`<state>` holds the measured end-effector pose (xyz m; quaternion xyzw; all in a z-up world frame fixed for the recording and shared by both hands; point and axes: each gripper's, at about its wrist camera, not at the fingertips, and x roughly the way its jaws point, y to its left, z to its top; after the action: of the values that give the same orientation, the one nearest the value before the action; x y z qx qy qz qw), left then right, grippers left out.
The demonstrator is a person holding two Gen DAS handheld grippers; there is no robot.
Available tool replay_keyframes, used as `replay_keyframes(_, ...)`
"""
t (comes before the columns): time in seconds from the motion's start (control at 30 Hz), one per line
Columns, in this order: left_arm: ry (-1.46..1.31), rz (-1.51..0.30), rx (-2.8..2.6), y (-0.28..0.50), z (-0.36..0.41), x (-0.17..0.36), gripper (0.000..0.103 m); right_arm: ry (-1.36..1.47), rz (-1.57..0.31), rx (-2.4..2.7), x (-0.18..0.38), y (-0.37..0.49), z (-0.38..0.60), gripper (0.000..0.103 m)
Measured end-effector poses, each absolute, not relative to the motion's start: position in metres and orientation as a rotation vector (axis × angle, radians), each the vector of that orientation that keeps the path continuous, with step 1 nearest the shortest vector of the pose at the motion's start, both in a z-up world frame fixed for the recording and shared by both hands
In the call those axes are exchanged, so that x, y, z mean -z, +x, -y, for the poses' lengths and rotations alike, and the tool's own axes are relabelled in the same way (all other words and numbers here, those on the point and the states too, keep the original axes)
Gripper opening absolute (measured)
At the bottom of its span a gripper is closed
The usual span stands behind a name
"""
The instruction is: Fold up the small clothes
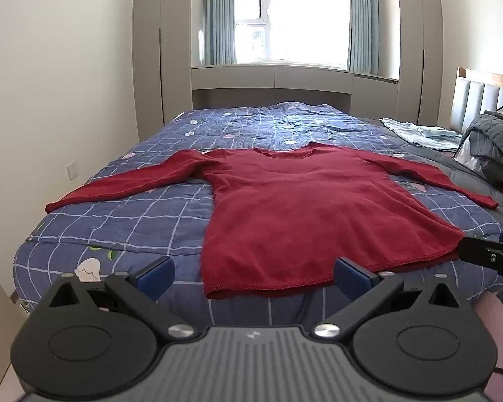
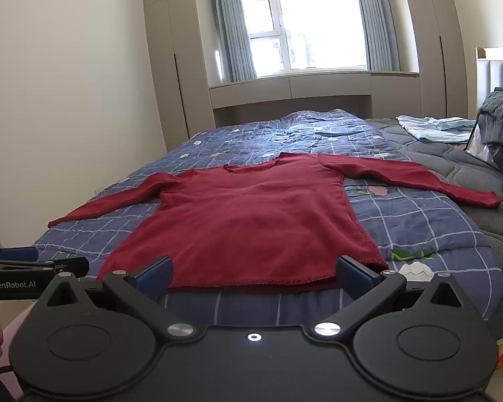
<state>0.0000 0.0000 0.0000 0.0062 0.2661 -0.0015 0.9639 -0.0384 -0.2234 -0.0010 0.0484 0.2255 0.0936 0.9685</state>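
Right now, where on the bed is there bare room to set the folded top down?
Bare quilt lies between the red top's body and its left sleeve, and beyond the neckline toward the window. A smaller patch sits under the right sleeve. The headboard side is crowded: a grey blanket and light blue cloth.

Bright window (image 1: 285,16), blue curtains (image 1: 218,16), grey wardrobes (image 1: 161,50), checked bed quilt (image 1: 134,221).

- Bare blue checked quilt (image 1: 124,227) lies open either side of the red sweater (image 1: 301,207), under both spread sleeves
- Grey padded jacket (image 1: 493,144) and light blue cloth (image 1: 422,132) crowd the headboard side
- Both grippers hover apart at the hem, nothing between them
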Motion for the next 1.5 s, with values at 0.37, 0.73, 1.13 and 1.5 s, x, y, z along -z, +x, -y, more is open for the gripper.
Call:
replay_keyframes(0.37, 0.015, -0.542, 0.006, 0.0015, 0.0026, -0.0003, 0.103, 0.098, -0.462, -0.189, 0.0016, -0.0377, 0.2233, 0.103)
replay_keyframes(0.73, 0.009, -0.535, 0.000, -0.0006, 0.0005, -0.0019, 0.103, 0.098, -0.464, -0.190, 0.0022, -0.0370, 0.2231, 0.103)
replay_keyframes(1.13, 0.007, -0.533, 0.000, -0.0005, 0.0003, -0.0017, 0.103, 0.098, -0.466, -0.191, 0.0023, -0.0365, 0.2232, 0.103)
replay_keyframes(1.5, 0.008, -0.533, -0.001, -0.0010, 0.0009, -0.0024, 0.103, 0.097, -0.465, -0.192, 0.0028, -0.0359, 0.2241, 0.103)
